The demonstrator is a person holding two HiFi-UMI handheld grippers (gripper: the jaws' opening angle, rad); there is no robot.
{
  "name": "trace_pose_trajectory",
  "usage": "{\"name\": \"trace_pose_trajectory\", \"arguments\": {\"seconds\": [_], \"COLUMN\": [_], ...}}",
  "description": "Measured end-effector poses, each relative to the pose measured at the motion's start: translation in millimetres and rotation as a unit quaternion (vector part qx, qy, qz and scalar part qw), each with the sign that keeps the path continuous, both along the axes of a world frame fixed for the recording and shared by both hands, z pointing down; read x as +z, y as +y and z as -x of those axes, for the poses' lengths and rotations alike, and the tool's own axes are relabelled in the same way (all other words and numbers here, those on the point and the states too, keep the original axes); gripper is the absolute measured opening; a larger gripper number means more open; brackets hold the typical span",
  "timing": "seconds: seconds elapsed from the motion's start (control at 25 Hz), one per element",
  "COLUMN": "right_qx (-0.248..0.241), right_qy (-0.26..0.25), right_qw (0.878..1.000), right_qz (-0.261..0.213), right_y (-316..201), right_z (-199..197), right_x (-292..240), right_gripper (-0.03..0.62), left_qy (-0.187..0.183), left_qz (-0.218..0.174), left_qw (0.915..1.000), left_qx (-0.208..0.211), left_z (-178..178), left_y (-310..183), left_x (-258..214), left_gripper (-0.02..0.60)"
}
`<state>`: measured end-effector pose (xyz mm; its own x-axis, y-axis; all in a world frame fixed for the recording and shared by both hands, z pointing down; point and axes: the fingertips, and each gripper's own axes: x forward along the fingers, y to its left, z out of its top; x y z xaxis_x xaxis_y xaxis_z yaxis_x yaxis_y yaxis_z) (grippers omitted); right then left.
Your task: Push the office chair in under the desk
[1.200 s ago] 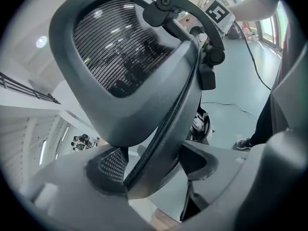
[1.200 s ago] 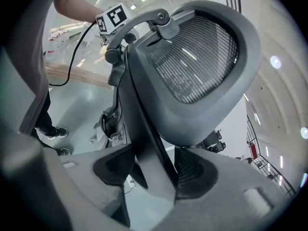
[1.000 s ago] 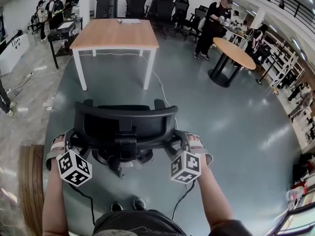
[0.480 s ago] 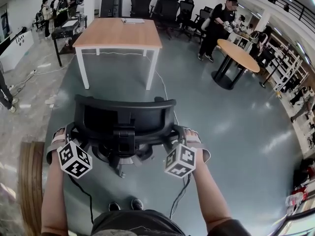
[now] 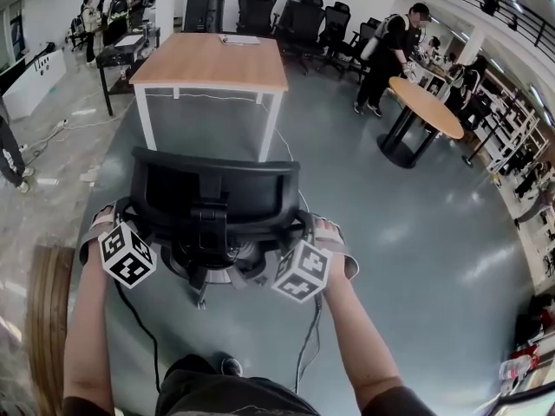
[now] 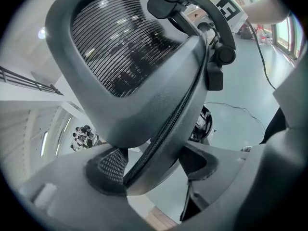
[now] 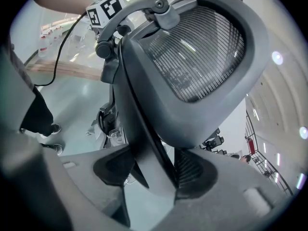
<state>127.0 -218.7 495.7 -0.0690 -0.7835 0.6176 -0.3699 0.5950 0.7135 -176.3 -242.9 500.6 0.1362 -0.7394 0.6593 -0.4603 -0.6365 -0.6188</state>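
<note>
1. In the middle of the grey, glossy floor (image 5: 416, 232), the black mesh-backed office chair (image 5: 217, 193) stands with its back turned to the person, on the near side of the rectangular wooden-topped desk with white legs (image 5: 208, 63).
2. The top of the chair's back comes close to the desk's near legs. The seat is hidden behind the back, so I cannot tell how far it reaches under the top.
3. The left gripper (image 5: 120, 228) clamps the left edge of the chair's back. In the left gripper view the moulded rim of the back (image 6: 144, 76) runs down between the jaws, and the left gripper (image 6: 154, 165) has its pads pressed on either side, held fairly wide by the thick rim.
4. The right gripper (image 5: 305, 232) grips the right edge in the same way. In the right gripper view the rim (image 7: 192, 71) passes between the jaws of the right gripper (image 7: 154, 170), which are set fairly wide and closed on it.
5. A white sheet of paper (image 5: 238, 39) lies at the far end of the desk.
6. To the far right stands a round wooden table on a black pedestal (image 5: 425, 102), with a person in black clothes (image 5: 395, 50) beside it.
7. A row of black chairs (image 5: 290, 20) lines the far wall.
</note>
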Motion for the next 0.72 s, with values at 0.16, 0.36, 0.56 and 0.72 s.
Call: {"name": "trace_pose_trajectory", "arguments": {"seconds": [0.16, 0.36, 0.56, 0.72], "right_qx": [-0.001, 0.002, 0.008, 0.014], "right_qy": [0.003, 0.011, 0.014, 0.013], "right_qw": [1.000, 1.000, 1.000, 1.000], "right_qz": [-0.004, -0.009, -0.010, 0.004], "right_y": [-19.0, -51.7, -101.1, -131.9], "right_z": [-4.2, -3.4, 11.7, 19.8], "right_x": [1.2, 0.6, -10.6, -5.9], "right_gripper": [0.244, 0.244, 0.245, 0.245], "left_qy": [0.001, 0.001, -0.002, -0.003], "left_qz": [-0.008, -0.017, -0.024, -0.024], "left_qw": [0.9999, 0.9997, 0.9994, 0.9993], "left_qx": [-0.008, -0.018, -0.024, -0.027], "left_z": [-4.5, -1.4, 13.9, 21.3], "left_y": [-11.5, -34.9, -80.7, -109.1], "left_x": [0.4, -3.1, -16.5, -11.7], "left_gripper": [0.354, 0.357, 0.359, 0.359]}}
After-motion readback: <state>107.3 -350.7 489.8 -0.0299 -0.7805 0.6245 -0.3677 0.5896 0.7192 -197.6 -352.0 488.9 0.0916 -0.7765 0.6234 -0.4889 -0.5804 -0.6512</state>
